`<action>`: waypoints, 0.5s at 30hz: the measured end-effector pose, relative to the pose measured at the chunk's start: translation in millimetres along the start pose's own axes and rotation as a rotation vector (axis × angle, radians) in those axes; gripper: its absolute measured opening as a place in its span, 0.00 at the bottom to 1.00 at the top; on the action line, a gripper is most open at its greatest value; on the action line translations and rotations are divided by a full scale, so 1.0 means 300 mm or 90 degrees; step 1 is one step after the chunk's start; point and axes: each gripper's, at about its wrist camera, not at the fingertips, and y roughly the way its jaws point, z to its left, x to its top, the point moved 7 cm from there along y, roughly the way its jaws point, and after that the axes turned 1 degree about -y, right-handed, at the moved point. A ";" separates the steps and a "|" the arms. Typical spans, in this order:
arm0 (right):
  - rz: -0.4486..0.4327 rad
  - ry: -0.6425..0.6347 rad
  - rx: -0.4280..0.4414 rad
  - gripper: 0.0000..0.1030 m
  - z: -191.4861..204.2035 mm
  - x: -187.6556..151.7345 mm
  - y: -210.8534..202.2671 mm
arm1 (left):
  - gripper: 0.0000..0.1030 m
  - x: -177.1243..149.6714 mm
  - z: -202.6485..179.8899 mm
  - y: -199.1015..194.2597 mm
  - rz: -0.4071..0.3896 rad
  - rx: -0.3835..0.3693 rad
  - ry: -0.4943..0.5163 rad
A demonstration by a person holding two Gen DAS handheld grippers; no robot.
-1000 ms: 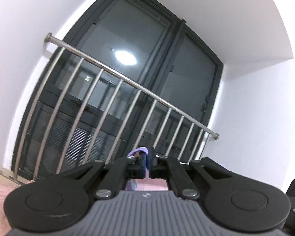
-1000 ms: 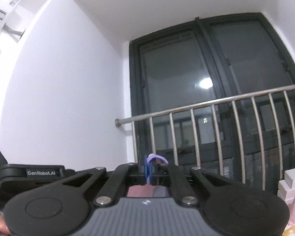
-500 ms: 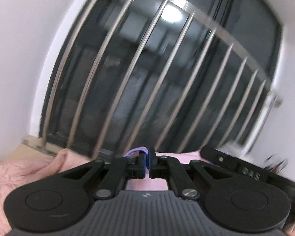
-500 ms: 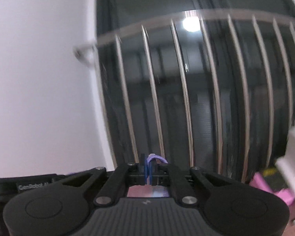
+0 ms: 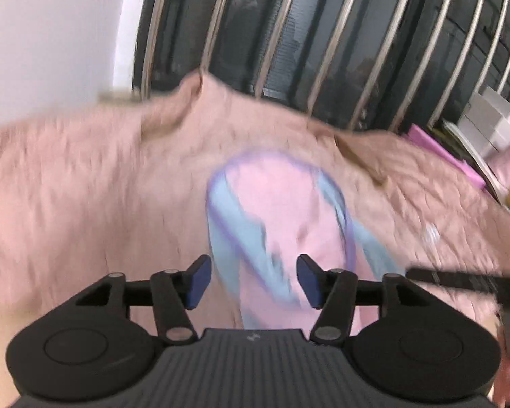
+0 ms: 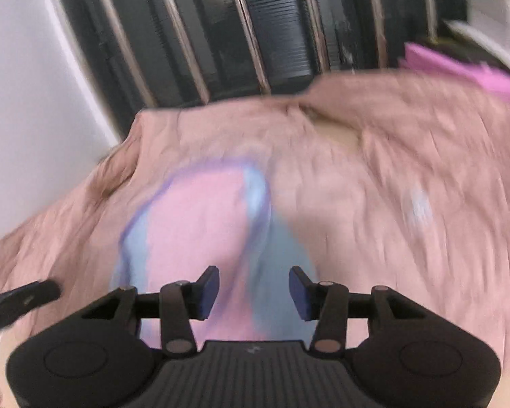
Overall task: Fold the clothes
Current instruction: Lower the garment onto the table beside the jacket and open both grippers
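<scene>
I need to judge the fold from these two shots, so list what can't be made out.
- Pink garment with blue and purple trim: both wrist views are motion-blurred, so its type and folds are unreadable.
- Garment's near edge: hidden behind the open left gripper and open right gripper.
- Small white mark on the dusty-pink wrinkled bedspread: too blurred to identify.
- White boxes by the metal railing: cut off by the left view's edge.

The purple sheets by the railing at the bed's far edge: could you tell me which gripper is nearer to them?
Right, as far as the views show. The right gripper has the purple sheets ahead on its right; the left gripper sits farther left.
</scene>
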 end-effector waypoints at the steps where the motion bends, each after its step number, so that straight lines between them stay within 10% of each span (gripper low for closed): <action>1: 0.009 0.016 0.014 0.44 -0.007 -0.086 -0.037 | 0.59 -0.044 0.005 0.010 0.012 0.001 -0.008; 5: 0.045 0.027 0.043 0.43 0.010 -0.386 -0.162 | 0.55 -0.126 -0.034 0.061 0.056 0.035 0.003; 8: 0.026 -0.051 0.021 0.43 0.062 -0.507 -0.244 | 0.07 -0.149 -0.061 0.090 0.069 0.013 -0.034; 11: -0.010 -0.102 -0.007 0.43 0.093 -0.564 -0.281 | 0.02 -0.168 -0.061 0.092 0.053 0.025 -0.065; 15: -0.027 -0.166 -0.049 0.02 0.113 -0.616 -0.313 | 0.01 -0.229 -0.042 0.006 0.022 0.058 -0.087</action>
